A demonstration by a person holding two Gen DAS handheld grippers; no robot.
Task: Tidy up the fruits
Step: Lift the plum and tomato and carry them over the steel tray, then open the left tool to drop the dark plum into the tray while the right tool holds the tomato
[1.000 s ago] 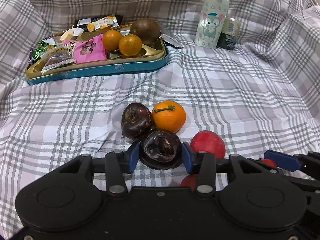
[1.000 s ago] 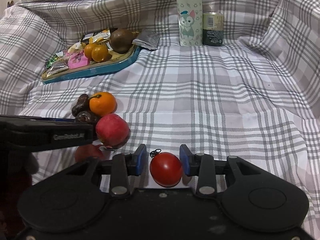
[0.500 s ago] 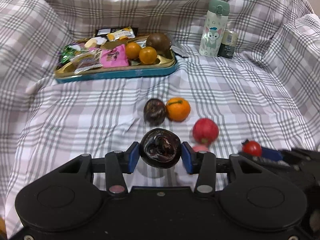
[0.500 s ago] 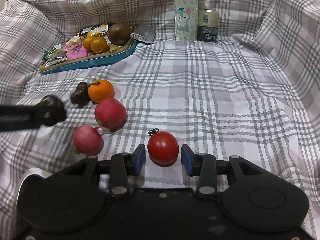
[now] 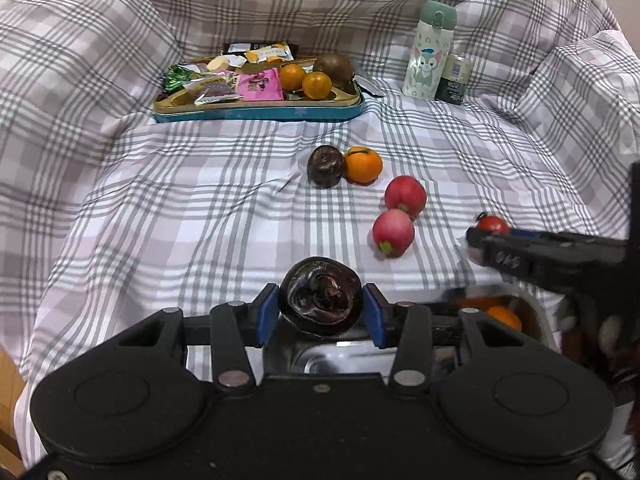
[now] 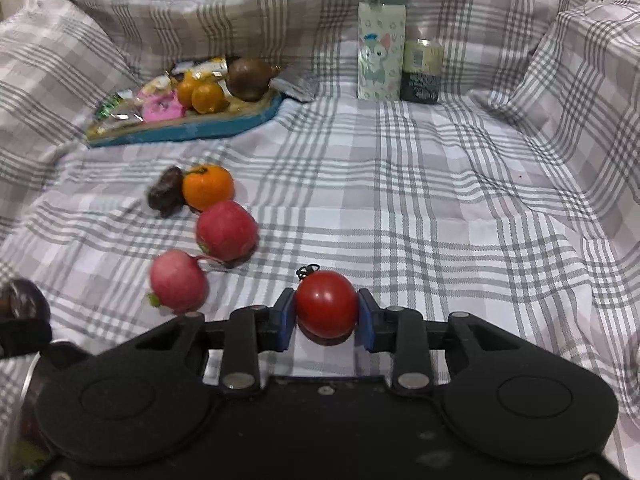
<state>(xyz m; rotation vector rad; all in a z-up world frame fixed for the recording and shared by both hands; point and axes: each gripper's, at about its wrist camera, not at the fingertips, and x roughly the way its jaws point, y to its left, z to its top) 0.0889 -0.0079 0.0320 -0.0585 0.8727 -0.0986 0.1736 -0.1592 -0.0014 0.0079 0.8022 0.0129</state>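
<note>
My left gripper [image 5: 320, 306] is shut on a dark wrinkled fruit [image 5: 321, 294] and holds it over the rim of a steel bowl [image 5: 340, 356] at the near edge. My right gripper [image 6: 326, 312] is shut on a red tomato [image 6: 326, 303], raised above the cloth; the tomato also shows in the left wrist view [image 5: 492, 224]. On the plaid cloth lie another dark fruit [image 5: 325, 166], an orange [image 5: 363, 165] and two pink-red fruits [image 5: 405, 196] [image 5: 393, 233].
A blue tin tray [image 5: 260, 112] with snack packets, two small oranges and a brown fruit sits at the back. A cartoon flask [image 5: 427, 50] and a small can [image 5: 453, 79] stand at the back right. The steel bowl holds orange fruit [image 5: 502, 316].
Both grippers have lifted and pulled back toward the near edge with their fruits. The right gripper has closed on the tomato. The steel bowl has come into the left wrist view.
</note>
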